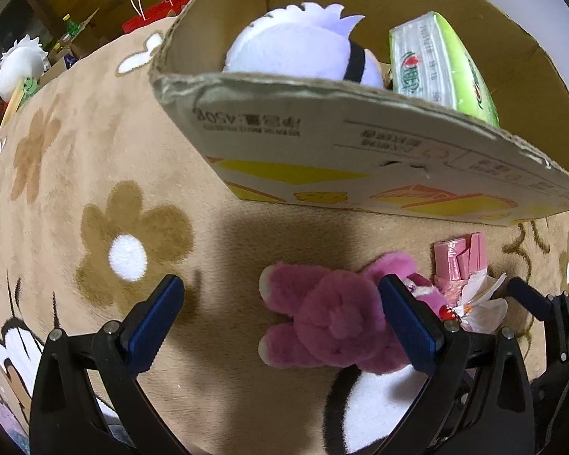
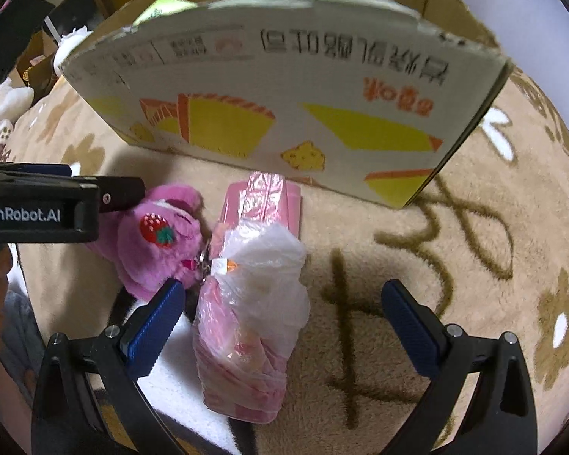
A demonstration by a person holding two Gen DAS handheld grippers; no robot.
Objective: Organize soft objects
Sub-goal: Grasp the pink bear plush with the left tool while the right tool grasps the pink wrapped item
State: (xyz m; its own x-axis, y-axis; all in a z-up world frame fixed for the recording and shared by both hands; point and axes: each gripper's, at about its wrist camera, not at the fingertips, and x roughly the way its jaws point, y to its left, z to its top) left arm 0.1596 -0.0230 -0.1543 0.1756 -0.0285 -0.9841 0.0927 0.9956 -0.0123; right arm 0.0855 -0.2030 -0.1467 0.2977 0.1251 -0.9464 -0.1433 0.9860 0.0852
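A pink plush toy (image 1: 334,326) lies on the beige flower blanket in front of a cardboard box (image 1: 322,144). My left gripper (image 1: 280,318) is open, jaws wide, with the plush between them toward the right finger. A pink tissue pack (image 2: 246,326) with white tissue sticking out lies beside the plush (image 2: 159,242). My right gripper (image 2: 280,322) is open around the pack, which sits near its left finger. The left gripper's body (image 2: 57,204) shows over the plush. In the box lie a white plush (image 1: 296,53) and a green tissue pack (image 1: 440,64).
The box (image 2: 284,87) stands just beyond both grippers. The blanket (image 1: 95,174) spreads left and right (image 2: 474,265). A white plush (image 1: 19,64) and a red paper bag (image 1: 151,11) sit beyond the blanket's far left edge.
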